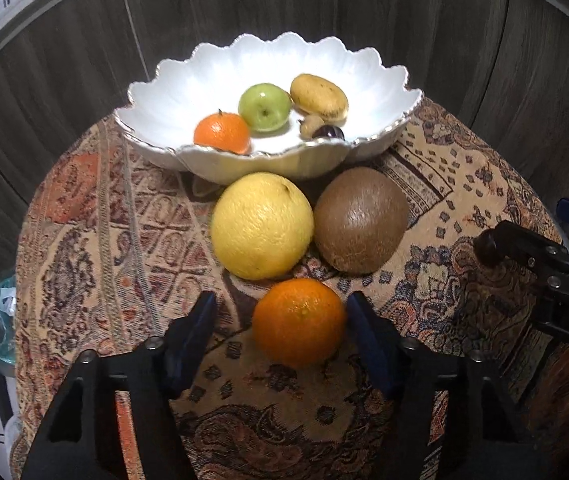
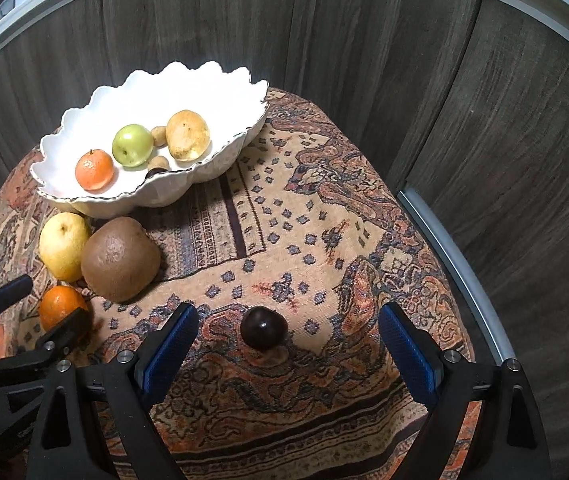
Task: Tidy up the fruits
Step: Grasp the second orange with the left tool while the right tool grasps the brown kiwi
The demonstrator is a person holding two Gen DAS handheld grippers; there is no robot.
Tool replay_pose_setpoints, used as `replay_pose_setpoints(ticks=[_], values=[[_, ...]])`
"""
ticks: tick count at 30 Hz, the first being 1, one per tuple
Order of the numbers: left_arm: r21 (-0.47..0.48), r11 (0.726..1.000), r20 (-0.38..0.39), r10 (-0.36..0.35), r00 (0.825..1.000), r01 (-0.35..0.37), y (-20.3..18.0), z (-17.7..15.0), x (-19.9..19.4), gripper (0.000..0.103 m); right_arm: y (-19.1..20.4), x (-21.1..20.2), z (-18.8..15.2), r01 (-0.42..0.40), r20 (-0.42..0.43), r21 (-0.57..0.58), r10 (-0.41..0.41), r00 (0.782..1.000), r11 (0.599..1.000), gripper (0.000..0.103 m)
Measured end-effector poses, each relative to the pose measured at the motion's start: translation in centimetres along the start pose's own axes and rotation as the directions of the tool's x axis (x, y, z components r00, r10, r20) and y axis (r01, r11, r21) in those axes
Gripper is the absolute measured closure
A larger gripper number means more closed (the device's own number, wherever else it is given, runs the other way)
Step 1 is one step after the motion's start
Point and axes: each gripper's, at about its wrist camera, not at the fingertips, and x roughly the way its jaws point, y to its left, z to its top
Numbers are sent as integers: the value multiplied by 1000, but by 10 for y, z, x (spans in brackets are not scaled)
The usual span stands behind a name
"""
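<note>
Left tool [image 1: 280, 320] stands open astride the orange [image 1: 299, 322] on the surface [image 1: 84, 240], below the bowl [image 1: 204, 76]; we should close squarely on its widest part, gently. Right tool [image 2: 288, 340] gapes wide around the dark plum [image 2: 263, 328], gripping nothing; we should centre it before closing.

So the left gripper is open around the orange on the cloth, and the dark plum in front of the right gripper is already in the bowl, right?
Not quite: the dark plum lies on the cloth, not in the bowl, as the right wrist view shows. The left gripper is indeed open around the orange.
</note>
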Motion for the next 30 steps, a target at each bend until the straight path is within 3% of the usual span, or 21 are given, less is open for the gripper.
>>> replay_pose_setpoints(ticks=[4, 10, 19, 30], values=[[26, 1000, -3, -17, 1000, 17, -6, -2, 1, 56, -1, 0, 0, -6, 0, 0, 6, 1000, 1000, 11], [20, 1000, -8, -15, 1000, 15, -5, -2, -2, 58, 0, -2, 3, -13, 4, -13, 13, 1000, 1000, 11], [-87, 995, -10, 43, 999, -44, 19, -2, -24, 58, 29, -11, 18, -114, 11, -148, 117, 993, 982, 11], [-207, 969, -23, 130, 991, -132, 51, -11, -40, 58, 80, -2, 34, -252, -61, -349, 247, 967, 903, 11]])
